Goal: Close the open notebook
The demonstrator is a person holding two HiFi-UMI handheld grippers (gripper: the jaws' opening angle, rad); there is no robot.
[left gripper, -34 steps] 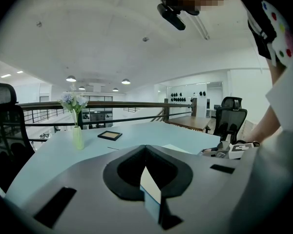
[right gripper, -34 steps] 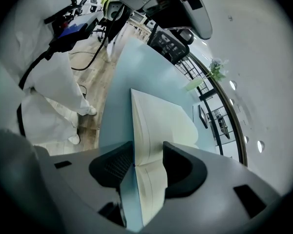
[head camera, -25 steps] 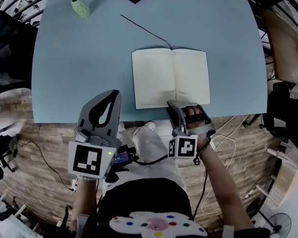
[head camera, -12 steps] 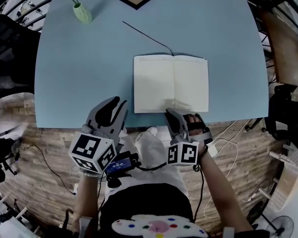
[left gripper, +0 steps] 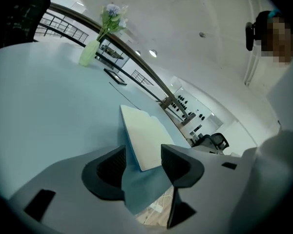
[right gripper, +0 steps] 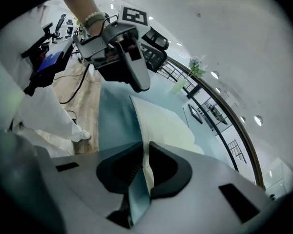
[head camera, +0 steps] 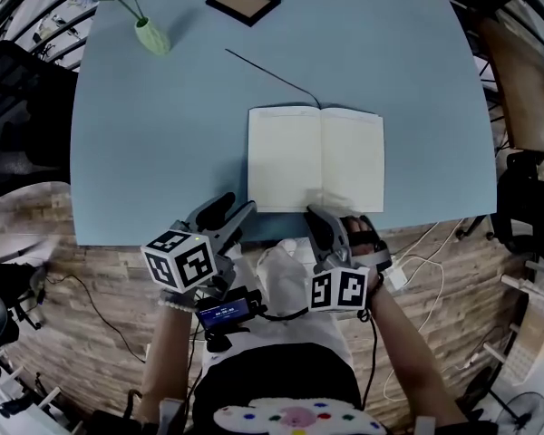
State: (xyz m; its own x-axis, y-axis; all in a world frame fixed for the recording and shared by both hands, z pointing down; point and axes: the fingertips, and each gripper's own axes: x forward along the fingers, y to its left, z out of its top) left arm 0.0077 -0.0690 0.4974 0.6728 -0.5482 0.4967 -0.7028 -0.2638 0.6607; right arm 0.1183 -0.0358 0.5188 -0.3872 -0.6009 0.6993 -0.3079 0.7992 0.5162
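The open notebook (head camera: 315, 157) lies flat with cream pages near the front edge of the light blue table (head camera: 163, 134). My right gripper (head camera: 319, 214) is at the notebook's near edge, close to the spine. In the right gripper view its jaws (right gripper: 144, 161) are shut on that edge of the notebook (right gripper: 161, 126). My left gripper (head camera: 233, 212) hovers by the table's front edge, left of the notebook's near left corner. Its jaws are opening and nothing is held between them (left gripper: 142, 167); the notebook (left gripper: 146, 135) lies beyond them.
A green vase (head camera: 151, 36) with flowers stands at the far left and a dark picture frame (head camera: 243, 2) lies at the far middle. A thin black cord (head camera: 272, 71) runs from the notebook's top towards the frame. Cables lie on the wooden floor (head camera: 417, 261) below the table edge.
My left gripper has come down to the table's front edge, rolled, and opened its jaws. My right gripper has rolled a little and narrowed its jaws on the notebook's near edge.
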